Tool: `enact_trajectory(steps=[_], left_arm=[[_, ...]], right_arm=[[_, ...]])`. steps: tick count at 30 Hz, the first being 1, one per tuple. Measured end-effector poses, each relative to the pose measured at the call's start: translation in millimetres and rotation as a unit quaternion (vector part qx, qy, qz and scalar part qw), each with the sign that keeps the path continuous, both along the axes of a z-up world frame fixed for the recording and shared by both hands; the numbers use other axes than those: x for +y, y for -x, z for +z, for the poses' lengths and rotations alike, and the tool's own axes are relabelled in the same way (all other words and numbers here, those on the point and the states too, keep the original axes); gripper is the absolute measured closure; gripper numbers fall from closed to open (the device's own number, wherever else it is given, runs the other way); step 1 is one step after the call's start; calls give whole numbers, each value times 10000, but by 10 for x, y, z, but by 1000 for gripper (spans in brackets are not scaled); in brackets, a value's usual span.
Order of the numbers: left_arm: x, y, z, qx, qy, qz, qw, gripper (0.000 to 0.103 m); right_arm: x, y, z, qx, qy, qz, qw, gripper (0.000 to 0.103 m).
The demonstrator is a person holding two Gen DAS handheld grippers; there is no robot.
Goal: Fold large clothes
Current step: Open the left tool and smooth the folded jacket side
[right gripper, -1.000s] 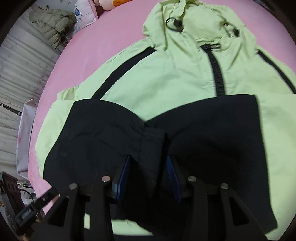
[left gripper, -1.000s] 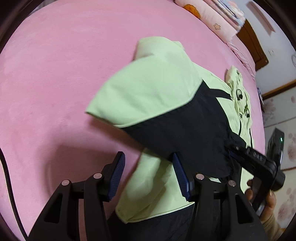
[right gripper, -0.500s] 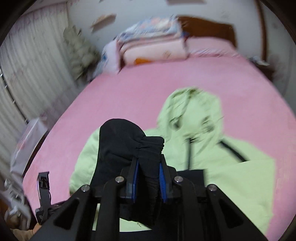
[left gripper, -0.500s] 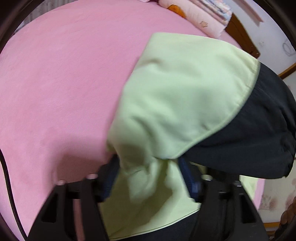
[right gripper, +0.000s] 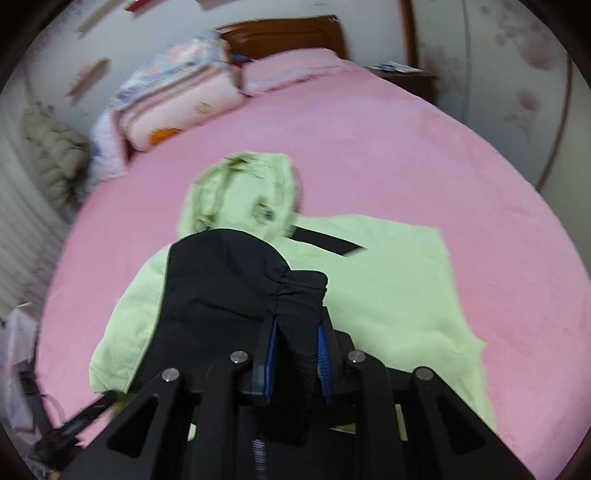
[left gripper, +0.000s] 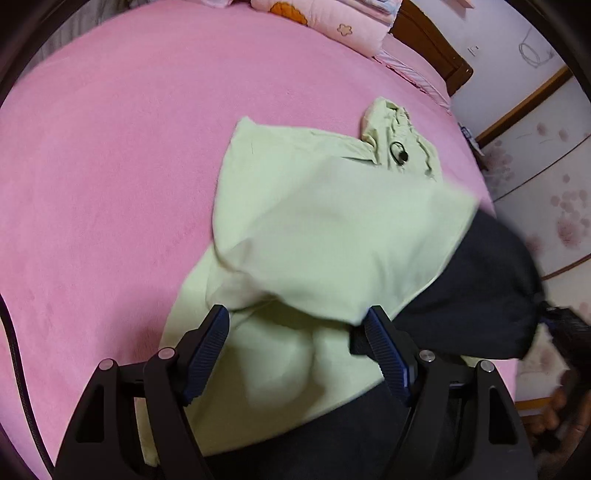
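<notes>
We keep the right tool [right gripper: 293, 354] clamped on the jacket's [left gripper: 332, 229] black cuff [right gripper: 299, 291], lifting the sleeve above the bed [left gripper: 110, 147] to fold it inward, while the left tool [left gripper: 295, 343], jaws just opened, grips nothing.

Pink bed [right gripper: 388, 147], wooden headboard [right gripper: 280, 35], folded quilts [right gripper: 177, 99] stacked beside a pink pillow [right gripper: 291, 70], grey padded coat [right gripper: 55, 147] at left, floral wall [left gripper: 554, 206].
</notes>
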State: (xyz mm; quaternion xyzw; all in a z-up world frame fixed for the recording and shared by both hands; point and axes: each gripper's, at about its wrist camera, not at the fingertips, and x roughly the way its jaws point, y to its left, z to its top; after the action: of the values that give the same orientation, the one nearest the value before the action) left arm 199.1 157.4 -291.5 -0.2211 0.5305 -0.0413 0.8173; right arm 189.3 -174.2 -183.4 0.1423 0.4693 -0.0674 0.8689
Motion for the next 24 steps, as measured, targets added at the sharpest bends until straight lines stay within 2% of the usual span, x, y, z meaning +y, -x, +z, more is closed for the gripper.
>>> enact_trajectory(steps=[4,7,10,12,14,16,18,20,22,23,24], left_arm=[[121,87,57,44,10,156,9999,28],[202,112,44,60,-66,290,9995,28],[205,55,-43,163,-275,397,9987,28],[181,-27,-132,261,-505,441,9974,28],[134,-106,-203,323,-566,470,9968,28],[72,-176,-268,339,-639,473,9963,28],[11,-244,-337,398,-877,421,9945,28],[-58,-331,-433,544,-1357,343,9887,28],[-98,-390,-526,666,-1865,298,9797,48],[-90,-403,-562,691,-1939,277,9782,52],[-66,-407,-577,686,-1989,309,9771,63]], right_arm=[[-178,-18,-206,402,262,-147,9987,84],[-263,-24,-326,537,394,-128,9977,84],[-259,-64,-422,626,493,3,9968,84],[-254,-112,-526,892,561,24,9944,83],[-312,-171,-676,1237,616,-182,9902,81],[-409,-140,-744,1308,429,-392,9897,79],[-476,-89,-758,1265,277,-547,9901,76],[-530,-27,-770,1239,267,-669,9897,75],[-563,2,-824,1255,290,-703,9892,74],[-577,4,-863,1282,277,-701,9889,74],[-597,-1,-902,1322,251,-705,9884,74]])
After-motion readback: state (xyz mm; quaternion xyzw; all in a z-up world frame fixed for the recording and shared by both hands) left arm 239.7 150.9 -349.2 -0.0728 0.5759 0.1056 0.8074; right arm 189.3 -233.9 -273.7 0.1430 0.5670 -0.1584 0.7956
